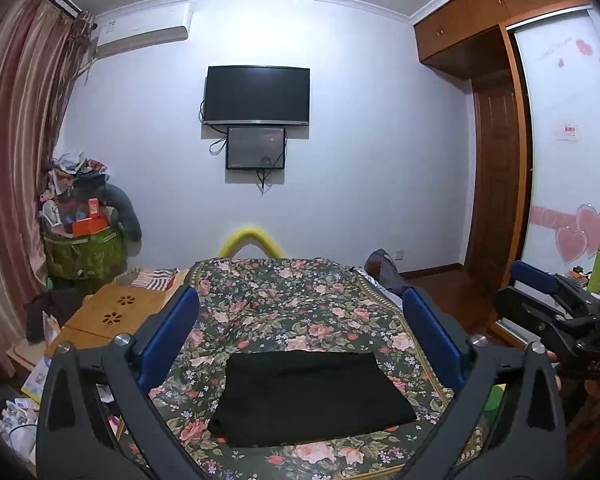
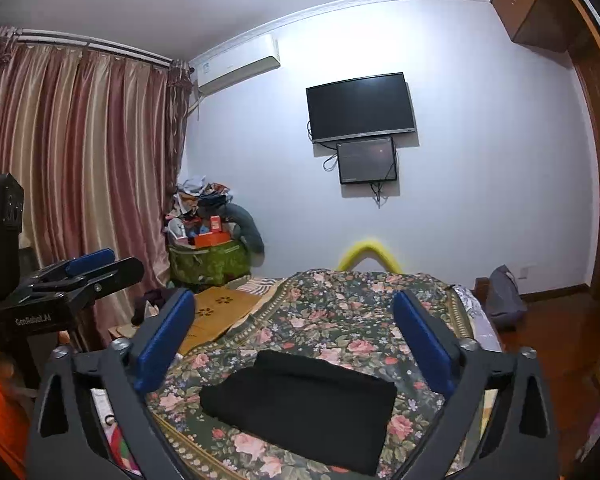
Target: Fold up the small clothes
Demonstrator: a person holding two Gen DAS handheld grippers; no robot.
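The black garment [image 1: 312,396] lay folded flat on the flowered bedspread [image 1: 284,300]. It looked soft, light and limp; best pinched at an edge or corner. The left gripper [image 1: 300,336] and right gripper [image 2: 296,340] both hung above it, jaws apart, empty.

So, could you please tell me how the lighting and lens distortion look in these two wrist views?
Left wrist view: strong fisheye bending of the wardrobe and curtain, dark vignette corners, bluish light brightest on the wall above the television; the black garment shows almost no fold detail. Right wrist view: the same curvature and cast, the ceiling edge bowed, the garment again a flat dark patch.
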